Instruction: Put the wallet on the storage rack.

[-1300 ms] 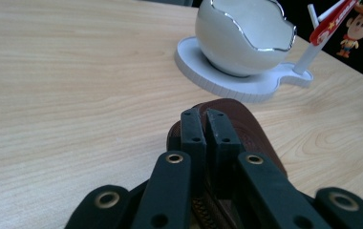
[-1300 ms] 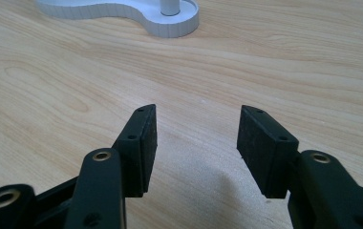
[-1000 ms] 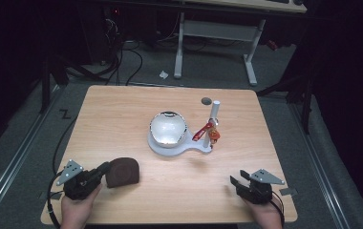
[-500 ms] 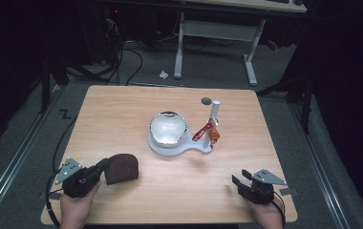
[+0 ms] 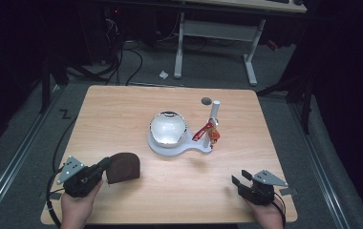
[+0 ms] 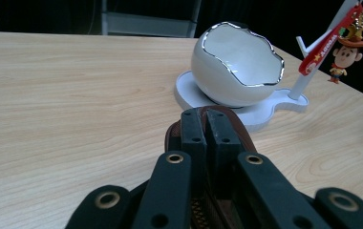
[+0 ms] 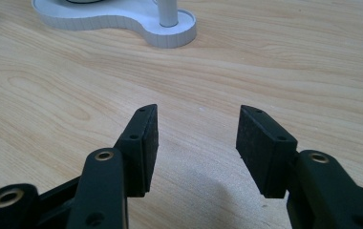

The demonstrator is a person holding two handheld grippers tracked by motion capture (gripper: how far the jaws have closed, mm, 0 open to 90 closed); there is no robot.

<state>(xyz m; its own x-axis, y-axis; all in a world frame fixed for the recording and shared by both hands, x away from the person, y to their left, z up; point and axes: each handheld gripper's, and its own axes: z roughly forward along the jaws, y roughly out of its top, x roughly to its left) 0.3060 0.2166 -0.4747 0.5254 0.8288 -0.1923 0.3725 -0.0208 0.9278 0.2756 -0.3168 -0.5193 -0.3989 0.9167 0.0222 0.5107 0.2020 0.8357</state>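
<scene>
The brown pouch (image 5: 122,167) lies at the near-left of the table (image 5: 122,114), clamped at its edge in my left gripper (image 5: 104,168); beyond it the white eggshell bowl (image 5: 168,128) sits on its stand; my right gripper (image 5: 240,183) hovers near-right, jaws apart, pinching nothing.

White stand (image 5: 172,145) blocks table (image 5: 122,109) centre, edges free

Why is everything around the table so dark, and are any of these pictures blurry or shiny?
High view: light falls on the table, the floor beyond stays dim. Left gripper view: the egg-shaped bowl glints along its silver rim, while the near jaws holding the brown pouch look soft. Right gripper view: the open jaws cast a faint shadow on the wood.
</scene>
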